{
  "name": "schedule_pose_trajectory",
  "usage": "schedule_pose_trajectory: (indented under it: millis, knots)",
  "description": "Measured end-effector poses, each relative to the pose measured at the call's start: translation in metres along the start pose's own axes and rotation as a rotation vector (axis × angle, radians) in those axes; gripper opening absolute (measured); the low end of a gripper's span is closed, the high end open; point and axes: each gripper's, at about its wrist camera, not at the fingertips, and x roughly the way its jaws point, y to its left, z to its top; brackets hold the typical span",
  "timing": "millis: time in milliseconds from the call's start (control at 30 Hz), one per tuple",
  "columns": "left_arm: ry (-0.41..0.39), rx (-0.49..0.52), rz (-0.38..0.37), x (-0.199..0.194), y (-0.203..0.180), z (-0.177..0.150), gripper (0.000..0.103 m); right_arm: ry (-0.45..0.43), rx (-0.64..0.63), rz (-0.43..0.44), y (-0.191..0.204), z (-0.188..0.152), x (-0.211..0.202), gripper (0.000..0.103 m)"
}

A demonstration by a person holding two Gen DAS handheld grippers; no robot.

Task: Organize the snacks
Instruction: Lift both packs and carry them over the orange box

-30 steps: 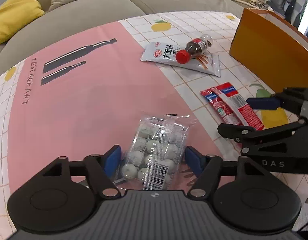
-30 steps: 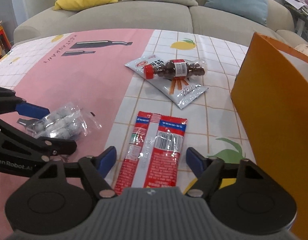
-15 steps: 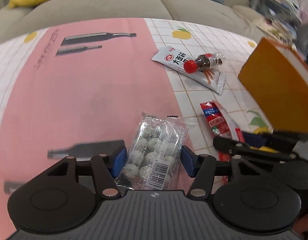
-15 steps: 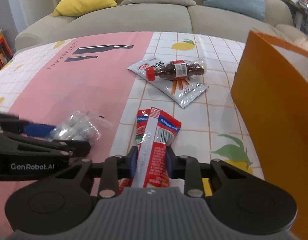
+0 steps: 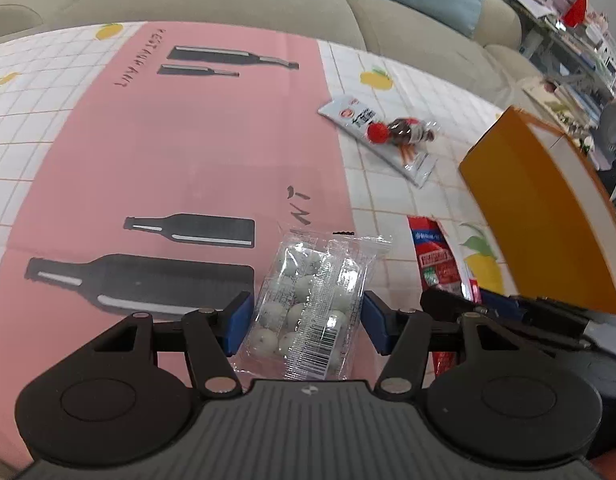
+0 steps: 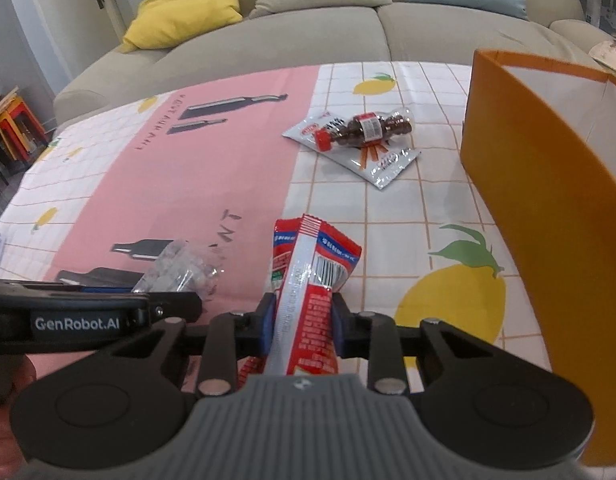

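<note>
A clear bag of white balls (image 5: 312, 300) sits between the blue pads of my left gripper (image 5: 306, 322), which is shut on its sides and holds it just above the pink tablecloth (image 5: 187, 152). My right gripper (image 6: 301, 318) is shut on a red snack packet (image 6: 314, 264), pinched into a fold and raised off the cloth. That red packet (image 5: 432, 252) also shows to the right in the left wrist view. The clear bag (image 6: 179, 270) appears at the left of the right wrist view, beside the left gripper's black body.
An open orange box (image 6: 528, 184) stands at the table's right side. A small brown bottle with a red cap (image 6: 364, 130) lies on a white snack packet (image 6: 388, 162) at the far middle. A sofa with cushions (image 6: 308, 12) runs behind the table.
Both grippers closed, the left on the clear bag and the right on the red packet, then rose with them. The left view rolled and shifted, and the red packet buckled.
</note>
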Motion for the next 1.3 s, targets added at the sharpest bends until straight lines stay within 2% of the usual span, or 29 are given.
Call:
schedule_pose_trajectory:
  millis: [267,600,967,1067,1200,1300]
  knots:
    - [-0.049,0.021,-0.061,-0.041,-0.028,0.010,0.067,-0.036,-0.020,0.017,-0.005,-0.001,-0.050,0.026]
    - [-0.070,0.147,-0.168,-0.065,-0.102,0.044,0.067,-0.103,-0.042,0.010,-0.054,0.015,-0.125,0.026]
    - [-0.053,0.328,-0.269,-0.051,-0.204,0.098,0.067,-0.137,-0.113,-0.083,-0.131,0.067,-0.183,0.026]
    - [-0.052,0.382,-0.269,-0.042,-0.231,0.110,0.067,-0.130,-0.158,-0.124,-0.146,0.082,-0.186,0.026]
    - [-0.006,0.419,-0.296,-0.023,-0.261,0.125,0.067,-0.099,-0.192,-0.159,-0.172,0.100,-0.179,0.026]
    - [0.021,0.460,-0.287,-0.006,-0.277,0.132,0.067,-0.070,-0.195,-0.171,-0.194,0.111,-0.167,0.026]
